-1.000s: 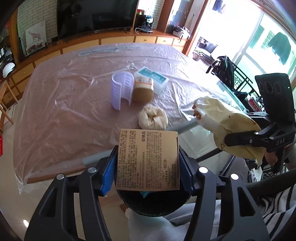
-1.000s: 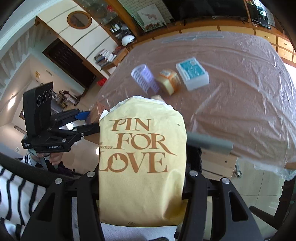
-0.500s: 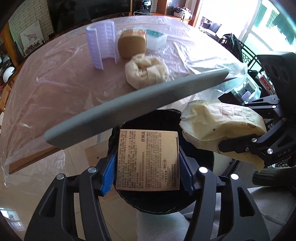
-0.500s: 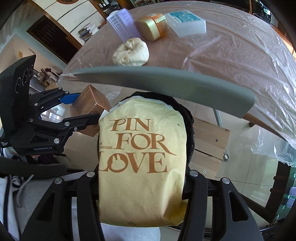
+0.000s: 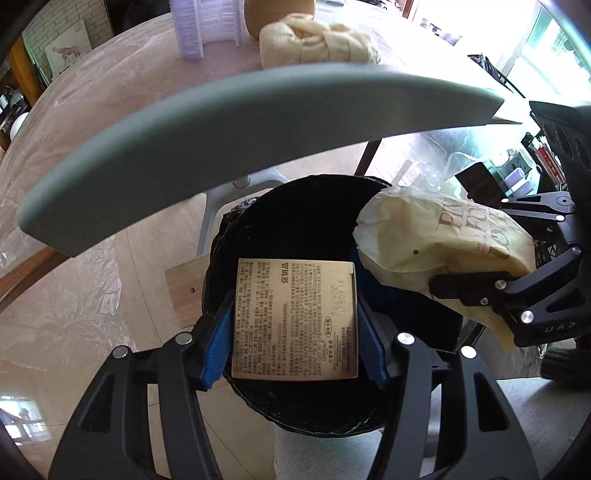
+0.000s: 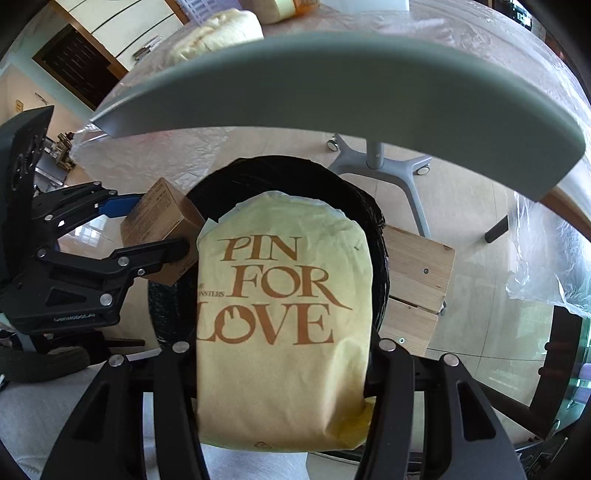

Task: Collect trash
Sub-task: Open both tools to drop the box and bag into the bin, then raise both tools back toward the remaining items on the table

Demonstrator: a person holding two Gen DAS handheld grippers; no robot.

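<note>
My left gripper (image 5: 293, 321) is shut on a brown printed cardboard box (image 5: 295, 319), its blue pads pressing both sides, right over the mouth of a black-lined trash bin (image 5: 266, 221). My right gripper (image 6: 282, 347) is shut on a yellow paper bag (image 6: 282, 325) printed "PIN FOR LOVE", held over the same bin (image 6: 288, 173). Each view shows the other tool: the bag (image 5: 443, 243) at right, the box (image 6: 162, 229) at left. A crumpled cream paper ball (image 5: 317, 37) lies on the table above.
The grey table edge (image 5: 240, 129) arcs just above the bin. On the plastic-covered table stand a lilac ribbed holder (image 5: 195, 26) and a tan jar (image 5: 277, 14). A wooden block (image 6: 417, 280) sits beside the bin, and a wheeled grey table base (image 6: 376, 162) behind it.
Both grippers have sunk below the table edge with their loads and now tilt steeply down over the bin. The table top has slid to the top of both views. Grips unchanged.
</note>
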